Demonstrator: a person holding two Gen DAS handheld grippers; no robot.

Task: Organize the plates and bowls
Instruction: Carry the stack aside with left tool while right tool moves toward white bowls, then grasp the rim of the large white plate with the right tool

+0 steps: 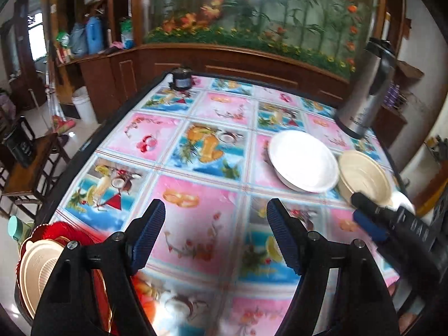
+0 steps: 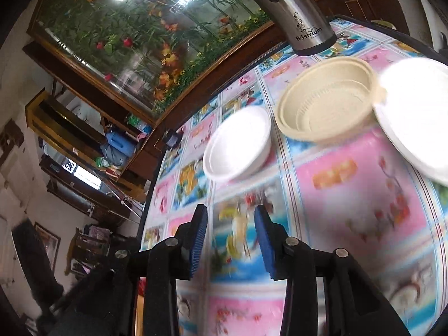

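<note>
On the flowered tablecloth [image 1: 196,224] lies a white bowl [image 1: 302,162], and to its right stands a beige ribbed bowl [image 1: 364,176]. My left gripper [image 1: 215,207] hovers open over the cloth, short of both, with nothing between its fingers. My right gripper [image 1: 364,212] comes in from the right near the beige bowl. In the right wrist view that gripper [image 2: 231,210] is open and empty, with the white bowl [image 2: 238,142], the beige bowl [image 2: 327,98] and a white plate [image 2: 417,117] ahead of it. A stack of beige bowls [image 1: 39,268] sits on a red plate [image 1: 67,229] at the lower left.
A tall steel thermos [image 1: 364,92] stands behind the bowls at the table's far right. A small dark pot [image 1: 182,78] sits at the far edge. A wooden chair [image 1: 25,165] and a white bucket [image 1: 82,106] are on the floor to the left.
</note>
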